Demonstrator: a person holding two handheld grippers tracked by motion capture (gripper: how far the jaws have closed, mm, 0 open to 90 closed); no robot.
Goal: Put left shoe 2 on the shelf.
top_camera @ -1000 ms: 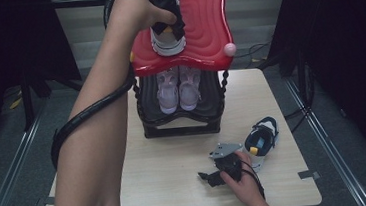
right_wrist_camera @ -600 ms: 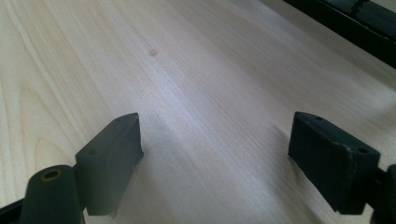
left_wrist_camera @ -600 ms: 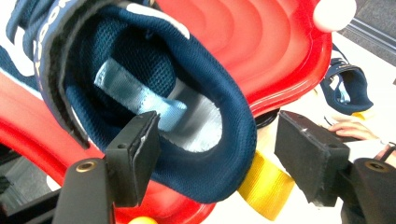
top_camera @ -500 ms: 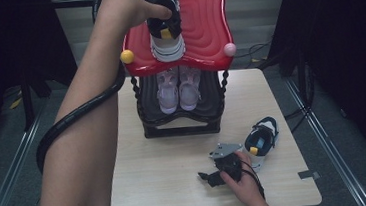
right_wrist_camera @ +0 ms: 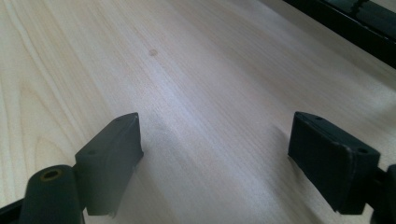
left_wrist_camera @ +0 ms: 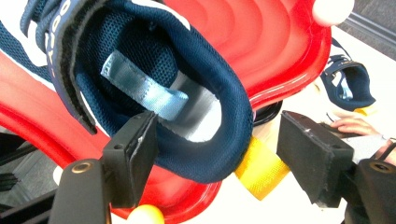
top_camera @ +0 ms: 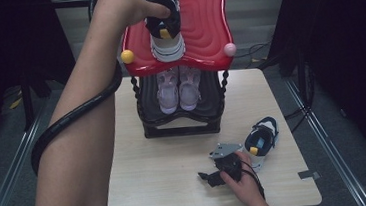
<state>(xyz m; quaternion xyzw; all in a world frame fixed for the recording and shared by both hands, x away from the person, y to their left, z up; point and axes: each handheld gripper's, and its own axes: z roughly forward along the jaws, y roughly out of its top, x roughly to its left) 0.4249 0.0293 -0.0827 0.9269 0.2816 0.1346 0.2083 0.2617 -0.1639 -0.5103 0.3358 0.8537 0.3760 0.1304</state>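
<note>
A navy shoe (top_camera: 167,41) with a white sole and a yellow heel tab rests on the red wavy top shelf (top_camera: 205,31) of a small rack. My left gripper (top_camera: 162,9) is over its heel. In the left gripper view the heel collar (left_wrist_camera: 201,84) lies between the jaws of my left gripper (left_wrist_camera: 219,144), which have just been opening: one pad is against the inner collar, the other stands off it. The matching navy shoe (top_camera: 262,141) lies on the table at the right. Beside it my right gripper (top_camera: 210,177) rests open over bare wood (right_wrist_camera: 210,70).
A pair of pink shoes (top_camera: 178,88) stands on the black lower shelf (top_camera: 182,118). A yellow knob (top_camera: 127,56) and a pink knob (top_camera: 230,49) mark the front corners of the red shelf. The light wooden table (top_camera: 167,174) has dark floor around it.
The left forearm has shifted aside, uncovering the yellow knob. The navy shoe stays on the red shelf. The right hand and its gripper have not moved.
</note>
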